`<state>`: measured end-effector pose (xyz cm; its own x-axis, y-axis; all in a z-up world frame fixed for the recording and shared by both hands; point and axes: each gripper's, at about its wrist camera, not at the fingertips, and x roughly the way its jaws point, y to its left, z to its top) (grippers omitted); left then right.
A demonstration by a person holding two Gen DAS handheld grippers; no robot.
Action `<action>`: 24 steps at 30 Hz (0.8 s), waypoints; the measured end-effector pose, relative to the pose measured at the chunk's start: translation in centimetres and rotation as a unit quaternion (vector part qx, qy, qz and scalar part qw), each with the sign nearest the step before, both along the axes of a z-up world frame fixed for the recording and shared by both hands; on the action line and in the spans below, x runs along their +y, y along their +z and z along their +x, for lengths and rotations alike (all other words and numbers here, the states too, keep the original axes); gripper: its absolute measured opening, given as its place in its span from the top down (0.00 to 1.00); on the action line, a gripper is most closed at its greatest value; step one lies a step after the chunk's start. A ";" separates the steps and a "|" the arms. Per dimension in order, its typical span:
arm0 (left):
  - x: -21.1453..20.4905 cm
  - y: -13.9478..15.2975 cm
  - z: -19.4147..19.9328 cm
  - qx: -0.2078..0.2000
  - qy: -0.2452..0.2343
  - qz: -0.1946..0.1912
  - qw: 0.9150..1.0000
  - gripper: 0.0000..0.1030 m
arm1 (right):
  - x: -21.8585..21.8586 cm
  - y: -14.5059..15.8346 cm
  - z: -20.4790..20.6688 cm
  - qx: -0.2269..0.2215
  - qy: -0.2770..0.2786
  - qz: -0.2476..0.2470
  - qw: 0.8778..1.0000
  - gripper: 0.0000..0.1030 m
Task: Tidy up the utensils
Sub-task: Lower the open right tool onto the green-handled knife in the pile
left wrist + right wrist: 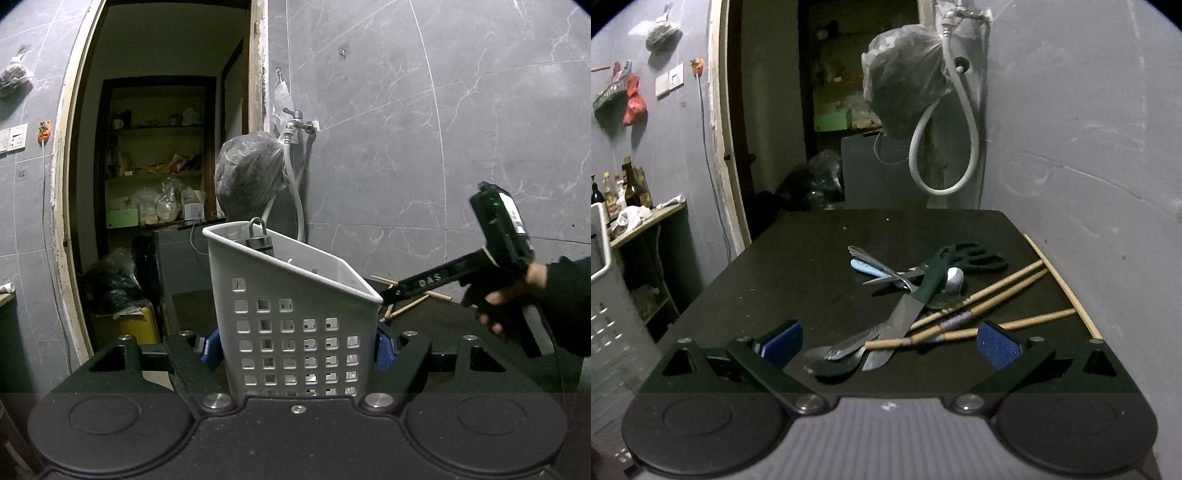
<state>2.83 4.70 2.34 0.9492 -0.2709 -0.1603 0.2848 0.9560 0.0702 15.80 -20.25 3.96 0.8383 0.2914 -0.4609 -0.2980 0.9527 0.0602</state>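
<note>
Left tongs (295,347) closed on white perforated plastic caddy (291,317), blue pads pressed to both its side walls; caddy upright, a metal padlock (259,236) showing above its rim. Right tongs (890,341) spread wide, nothing between the pads, hovering just above the utensil pile on the black table (798,266).

Pile sits on the right half of the table:
- green-handled kitchen knife (916,295), blade toward the camera, lying across the others
- wooden chopsticks (982,302), several, fanned out to the right, one thin stick (1063,284) along the table's right edge
- dark metal spoon (834,358) nearest the tongs, bowl partly under the knife tip
- black-handled scissors (975,256) at the far side
- pale blue handle (866,267) and a metal fork (875,264) at the left of the pile, crossing each other

In the left wrist view, the right gripper body and the person's right hand (509,295) reach in from the right, behind the caddy. Grey tiled wall (443,129) behind, tap with white hose (295,177).
</note>
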 end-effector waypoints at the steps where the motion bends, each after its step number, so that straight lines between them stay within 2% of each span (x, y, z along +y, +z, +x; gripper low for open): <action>1: -0.1 0.0 0.0 0.000 0.000 0.000 1.000 0.26 | 0.0 0.0 0.6 -0.001 0.003 -0.003 1.000 0.00; 7: 0.1 0.0 0.1 0.000 0.001 0.003 1.000 0.26 | -0.4 0.0 4.3 0.021 0.005 -0.005 1.000 0.00; 16: 0.1 -0.1 0.2 0.000 -0.001 0.005 1.000 0.25 | -1.9 -1.1 9.7 0.034 -0.003 0.051 0.998 0.00; 24: 0.4 -0.2 0.4 0.001 -0.007 0.003 1.000 0.25 | -0.9 -1.7 13.9 0.043 0.005 0.034 0.998 0.01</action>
